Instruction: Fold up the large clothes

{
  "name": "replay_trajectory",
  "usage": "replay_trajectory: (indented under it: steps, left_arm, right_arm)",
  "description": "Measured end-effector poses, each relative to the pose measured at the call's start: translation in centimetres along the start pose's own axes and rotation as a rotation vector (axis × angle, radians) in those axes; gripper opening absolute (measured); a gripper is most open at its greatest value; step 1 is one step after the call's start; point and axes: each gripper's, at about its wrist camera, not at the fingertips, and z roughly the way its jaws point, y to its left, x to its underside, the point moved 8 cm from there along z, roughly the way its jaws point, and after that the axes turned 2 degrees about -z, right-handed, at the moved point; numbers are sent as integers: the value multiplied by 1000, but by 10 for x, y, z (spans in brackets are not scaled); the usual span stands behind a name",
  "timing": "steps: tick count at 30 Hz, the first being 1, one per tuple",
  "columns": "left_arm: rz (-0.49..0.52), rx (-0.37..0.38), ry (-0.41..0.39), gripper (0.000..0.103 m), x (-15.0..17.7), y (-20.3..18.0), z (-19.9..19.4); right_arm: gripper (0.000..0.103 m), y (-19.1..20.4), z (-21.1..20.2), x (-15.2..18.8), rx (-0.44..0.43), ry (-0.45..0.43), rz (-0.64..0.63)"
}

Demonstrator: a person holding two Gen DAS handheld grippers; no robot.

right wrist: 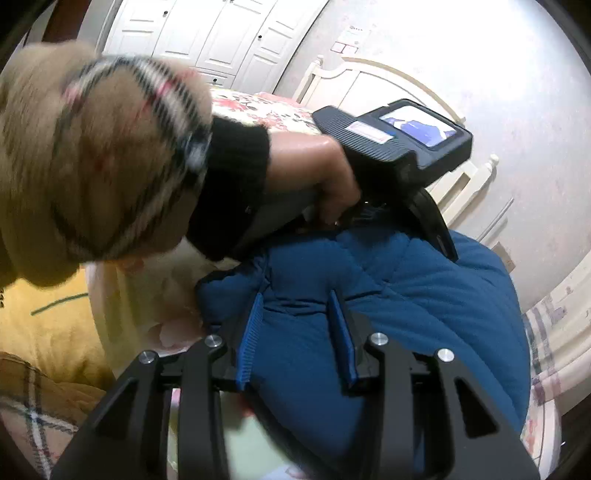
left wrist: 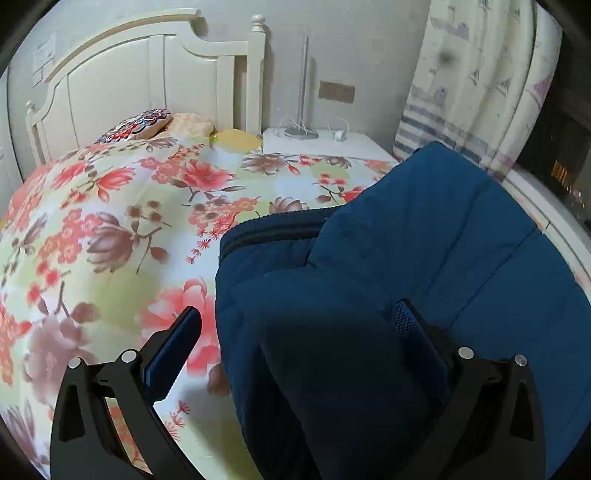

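A blue padded jacket (left wrist: 406,266) lies folded on the flowered bedspread (left wrist: 122,221), with a dark zipper edge toward the bed's middle. My left gripper (left wrist: 299,321) is open, its jaws wide apart over the jacket's near left edge, one finger on each side of a fold. In the right wrist view the same jacket (right wrist: 424,295) fills the middle. My right gripper (right wrist: 295,314) is open, with jacket fabric bulging between its blue pads (right wrist: 251,332); it does not pinch the fabric. The left gripper's body (right wrist: 399,147) and the hand holding it hover over the jacket's far side.
A white headboard (left wrist: 147,74) and pillows (left wrist: 147,123) stand at the bed's far end. A white nightstand (left wrist: 325,142) with a lamp sits beside it. A patterned curtain (left wrist: 480,81) hangs at right. The person's furry sleeve (right wrist: 92,158) and white wardrobe doors (right wrist: 207,33) show in the right wrist view.
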Motion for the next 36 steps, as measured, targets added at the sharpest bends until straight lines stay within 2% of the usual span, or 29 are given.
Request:
replay_trajectory:
  steps: [2, 4, 6, 8, 10, 11, 13, 14, 17, 19, 20, 21, 24, 26, 28, 30, 31, 32, 33, 34, 35, 36]
  left_arm:
    - [-2, -4, -7, 99, 1, 0, -1]
    - [11, -27, -17, 99, 0, -2, -3]
    - [10, -32, -25, 99, 1, -1, -4]
    - [-4, -14, -25, 99, 1, 1, -3]
    - [-18, 8, -21, 99, 3, 3, -1]
    - [-22, 14, -21, 99, 3, 4, -1]
    - [-29, 21, -28, 99, 3, 4, -1]
    - [-31, 22, -32, 99, 4, 4, -1]
    - [-34, 22, -37, 99, 4, 4, -1]
    - [-33, 21, -35, 99, 4, 3, -1]
    - [-32, 20, -35, 99, 4, 3, -1]
    - [-31, 17, -36, 99, 4, 3, -1]
    - [-39, 12, -38, 99, 4, 4, -1]
    - [-74, 1, -33, 99, 4, 9, 1]
    - [-122, -1, -24, 99, 4, 17, 5]
    - [-180, 31, -12, 99, 4, 25, 9]
    - [-195, 36, -5, 99, 5, 26, 11]
    - [-188, 22, -5, 99, 5, 25, 11]
    - [-168, -1, -11, 99, 4, 21, 10]
    - [-129, -17, -27, 99, 1, 13, 9]
    - [-90, -9, -45, 99, -1, 4, 6]
    - [-57, -22, -54, 99, -2, -2, 5]
  right_arm:
    - [38, -3, -9, -2, -54, -5, 25]
    - [42, -10, -26, -3, -161, -6, 60]
    - [43, -30, -58, 1, -252, -63, 110]
    - [43, -64, -89, 14, -235, -125, 181]
    - [43, -96, -116, 35, -166, -151, 253]
    - [44, -115, -127, 54, -98, -141, 298]
    - [60, -136, -135, 91, -2, -82, 372]
    - [70, -140, -137, 111, 12, -45, 422]
    - [70, -127, -121, 144, -31, 31, 488]
    - [69, -112, -117, 149, -22, 48, 491]
    - [65, -110, -109, 146, -36, 40, 506]
    - [54, -108, -92, 140, -48, 33, 519]
    - [36, -109, -70, 140, -58, 28, 537]
    - [30, -108, -76, 125, 74, 27, 416]
    - [29, -106, -94, 91, 224, -39, 274]
    - [27, -105, -111, 69, 297, -78, 186]
    - [27, -106, -110, 69, 313, -75, 163]
    - [26, -107, -102, 77, 316, -54, 166]
    - [26, -109, -85, 97, 296, 13, 205]
    - [26, -107, -73, 114, 259, 74, 247]
    - [27, -101, -59, 136, 186, 158, 292]
    - [27, -98, -58, 146, 162, 194, 303]
